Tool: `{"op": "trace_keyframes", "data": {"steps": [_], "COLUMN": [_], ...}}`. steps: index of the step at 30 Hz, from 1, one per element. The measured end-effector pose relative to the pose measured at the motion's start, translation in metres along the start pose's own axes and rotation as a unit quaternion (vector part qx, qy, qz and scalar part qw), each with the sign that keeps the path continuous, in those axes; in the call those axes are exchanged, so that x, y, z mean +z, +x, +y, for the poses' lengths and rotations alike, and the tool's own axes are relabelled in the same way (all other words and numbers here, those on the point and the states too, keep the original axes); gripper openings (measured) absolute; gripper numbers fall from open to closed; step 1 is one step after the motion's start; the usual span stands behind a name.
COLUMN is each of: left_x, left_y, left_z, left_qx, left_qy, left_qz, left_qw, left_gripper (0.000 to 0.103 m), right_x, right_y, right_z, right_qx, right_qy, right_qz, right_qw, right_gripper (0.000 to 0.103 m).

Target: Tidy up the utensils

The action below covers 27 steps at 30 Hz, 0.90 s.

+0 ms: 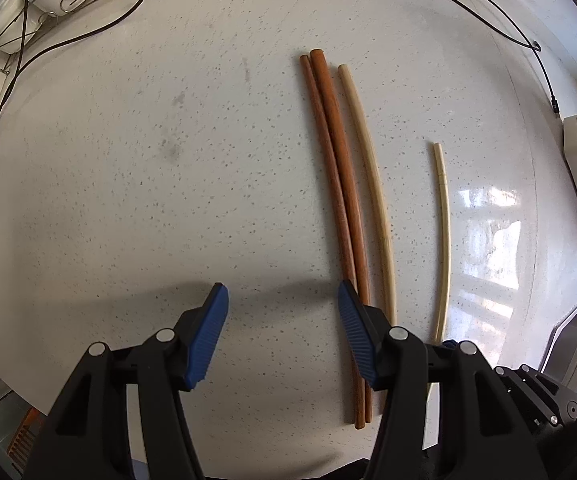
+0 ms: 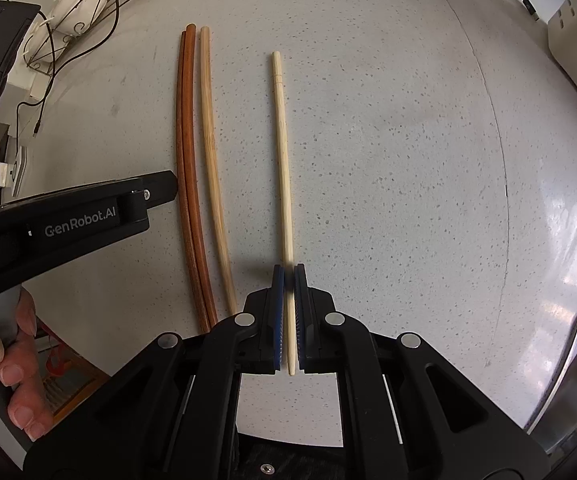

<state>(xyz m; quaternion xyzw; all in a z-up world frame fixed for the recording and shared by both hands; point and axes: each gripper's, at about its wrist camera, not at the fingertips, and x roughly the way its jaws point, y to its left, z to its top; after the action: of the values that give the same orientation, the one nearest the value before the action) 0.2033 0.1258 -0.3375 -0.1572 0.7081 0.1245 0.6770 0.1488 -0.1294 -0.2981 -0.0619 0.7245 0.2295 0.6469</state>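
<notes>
Left hand-held gripper (image 1: 283, 334): hovering low over the desk (image 1: 128, 200) with its blue pads standing wide apart, gripping nothing; its right finger is sitting just over the near end of the brown pair.
Brown chopsticks (image 1: 338, 216): lying side by side, touching along their length, looking already matched up.
Thick pale chopstick (image 1: 372, 184): resting just beside the brown pair on their right, waiting for its partner.
Thin pale chopstick (image 2: 282, 168): lying well apart to the right, its near end passing between the closing pads.
Right hand-held gripper (image 2: 289, 280): nearly closed, pinching that thin chopstick close to its near tip.
Progress: seemingly about midway; one pair is looking sorted, while the pale sticks are waiting to be brought together.
Far left corner: a wire rack (image 1: 28, 12) and cables are sitting clear of the work.
</notes>
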Motion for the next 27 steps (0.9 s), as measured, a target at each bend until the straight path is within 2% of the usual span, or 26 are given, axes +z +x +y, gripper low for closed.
{"op": "trace_keyframes", "data": {"steps": [5,8,11,13,22,27], "left_x": [0.000,-0.001,-0.002,-0.003,0.000,0.004], "left_y": [-0.007,-0.008,-0.005,-0.002,0.002,0.010], "left_z": [0.007,0.006,0.002,0.000,0.004,0.010], "left_qx": [-0.009,-0.010,-0.009,-0.001,0.020,0.029], "left_qy": [-0.003,0.008,0.013,0.010,0.006,-0.013], "left_qz": [-0.001,-0.001,0.004,0.004,0.008,0.022], "left_qw": [1.0000,0.9999,0.9999,0.9999,0.9997,0.9993], "left_gripper": [0.056,0.064,0.065,0.069,0.072,0.074], "right_x": [-0.001,-0.001,0.000,-0.001,0.000,-0.001], "right_y": [-0.001,0.000,-0.001,0.000,-0.001,-0.002], "right_z": [-0.001,0.000,0.000,0.000,-0.002,-0.002], "right_qx": [0.001,0.002,0.003,0.003,0.005,0.005], "right_qy": [0.001,0.002,0.002,0.002,0.003,0.002], "right_qz": [-0.001,-0.001,-0.001,-0.001,-0.001,-0.001], "right_qw": [1.000,1.000,1.000,1.000,1.000,1.000], "right_gripper": [0.005,0.005,0.004,0.004,0.004,0.004]}}
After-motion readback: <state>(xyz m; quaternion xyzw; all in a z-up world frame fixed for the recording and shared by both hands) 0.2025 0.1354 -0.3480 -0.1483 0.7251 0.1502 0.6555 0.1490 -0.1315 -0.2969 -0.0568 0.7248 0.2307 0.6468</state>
